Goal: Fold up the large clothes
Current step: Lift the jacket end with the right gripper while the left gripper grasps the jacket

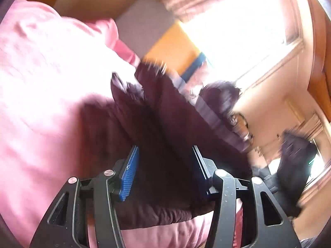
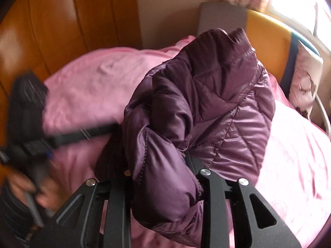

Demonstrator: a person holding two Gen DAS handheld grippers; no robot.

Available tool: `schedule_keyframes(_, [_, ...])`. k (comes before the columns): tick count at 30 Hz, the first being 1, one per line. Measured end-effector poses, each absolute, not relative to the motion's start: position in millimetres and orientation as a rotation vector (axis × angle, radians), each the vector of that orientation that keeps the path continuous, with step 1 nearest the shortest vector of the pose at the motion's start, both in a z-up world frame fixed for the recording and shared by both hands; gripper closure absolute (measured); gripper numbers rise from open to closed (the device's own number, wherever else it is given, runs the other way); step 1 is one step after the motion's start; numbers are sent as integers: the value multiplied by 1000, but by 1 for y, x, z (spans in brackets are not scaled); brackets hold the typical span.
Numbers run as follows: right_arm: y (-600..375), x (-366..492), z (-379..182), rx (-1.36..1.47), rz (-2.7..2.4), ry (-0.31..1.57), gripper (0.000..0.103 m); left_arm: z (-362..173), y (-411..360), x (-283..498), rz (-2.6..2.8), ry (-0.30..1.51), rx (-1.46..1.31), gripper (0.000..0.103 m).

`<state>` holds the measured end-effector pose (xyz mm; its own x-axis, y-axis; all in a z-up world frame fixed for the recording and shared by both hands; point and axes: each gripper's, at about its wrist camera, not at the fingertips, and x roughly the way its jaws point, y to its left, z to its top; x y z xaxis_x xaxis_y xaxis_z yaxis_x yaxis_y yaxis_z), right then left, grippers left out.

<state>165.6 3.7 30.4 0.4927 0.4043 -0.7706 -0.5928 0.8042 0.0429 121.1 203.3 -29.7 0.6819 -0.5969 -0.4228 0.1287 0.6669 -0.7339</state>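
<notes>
- Purple quilted jacket (image 2: 206, 107) bunched up and lifted over the pink bedspread (image 2: 289, 155), not lying flat.
- Right tool (image 2: 165, 177) with a thick puffy fold of that jacket stuffed between its black fingers; looks gripped, pads hidden under the fabric.
- Left tool (image 1: 163, 173) about half open, blue ribbed pads (image 1: 129, 175) showing, dark jacket fabric draped between and over them; can't tell if actually pinched.
- From the right wrist view, left tool blurred at the far left, hand (image 2: 31, 188) wrapped round its handle.
- Orange wooden headboard (image 2: 62, 31) behind the bed, bright window (image 1: 238, 31) washing everything out, patterned pillow (image 2: 306, 78) by the edge.
</notes>
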Motion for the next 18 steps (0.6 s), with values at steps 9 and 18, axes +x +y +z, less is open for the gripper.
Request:
schedule_keyframes(9, [24, 130, 5, -345, 732, 742, 26, 11, 200, 147, -560, 701, -694, 22])
schedule_keyframes(18, [-4, 117, 7, -214, 886, 733, 14, -7, 135, 228, -579, 997, -557, 70])
